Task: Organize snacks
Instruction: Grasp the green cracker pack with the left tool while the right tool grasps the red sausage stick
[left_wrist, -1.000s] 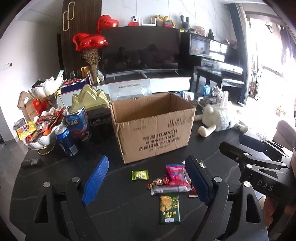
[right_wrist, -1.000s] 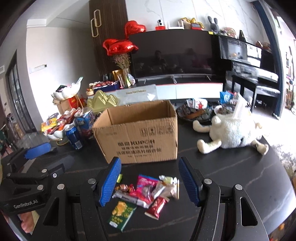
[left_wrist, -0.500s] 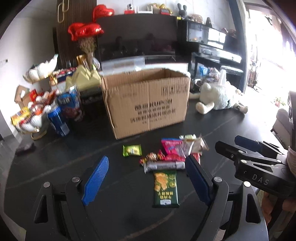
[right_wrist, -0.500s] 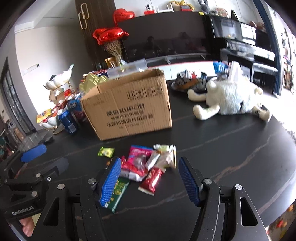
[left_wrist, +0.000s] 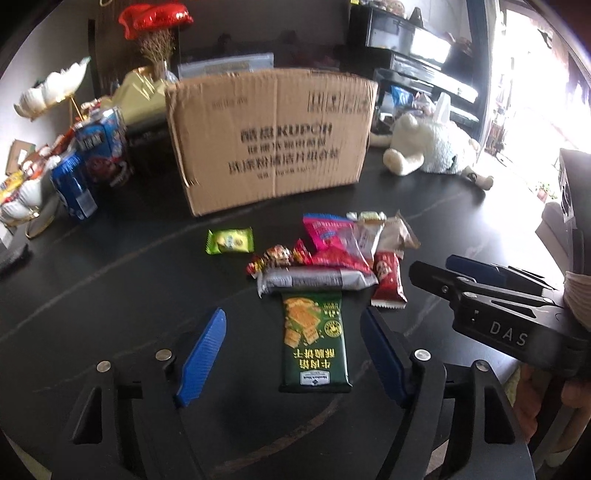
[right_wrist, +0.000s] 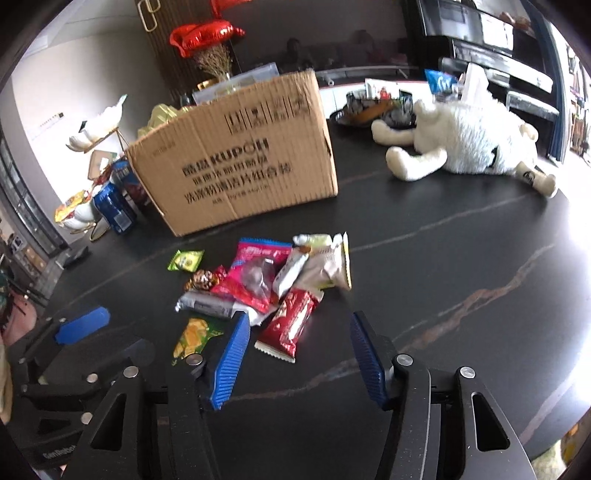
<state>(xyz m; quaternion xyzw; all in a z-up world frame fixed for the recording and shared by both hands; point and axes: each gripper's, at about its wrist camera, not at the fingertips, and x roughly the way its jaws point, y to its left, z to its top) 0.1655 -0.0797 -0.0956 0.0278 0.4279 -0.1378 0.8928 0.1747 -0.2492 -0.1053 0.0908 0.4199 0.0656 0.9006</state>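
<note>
A pile of snack packets lies on the black table in front of an open cardboard box, which also shows in the right wrist view. My left gripper is open and empty, its blue fingers either side of a dark green cracker packet. My right gripper is open and empty, just above a red wafer bar. A pink packet, a grey bar, a small light green packet and beige packets lie in the pile.
A white plush toy lies to the right of the box. Blue cans and white dishes of snacks stand at the left. The right gripper's body sits close at the right of the left wrist view.
Both grippers have moved forward and down toward the snack pile. The box and packets now look much larger and closer. Both stay open.
</note>
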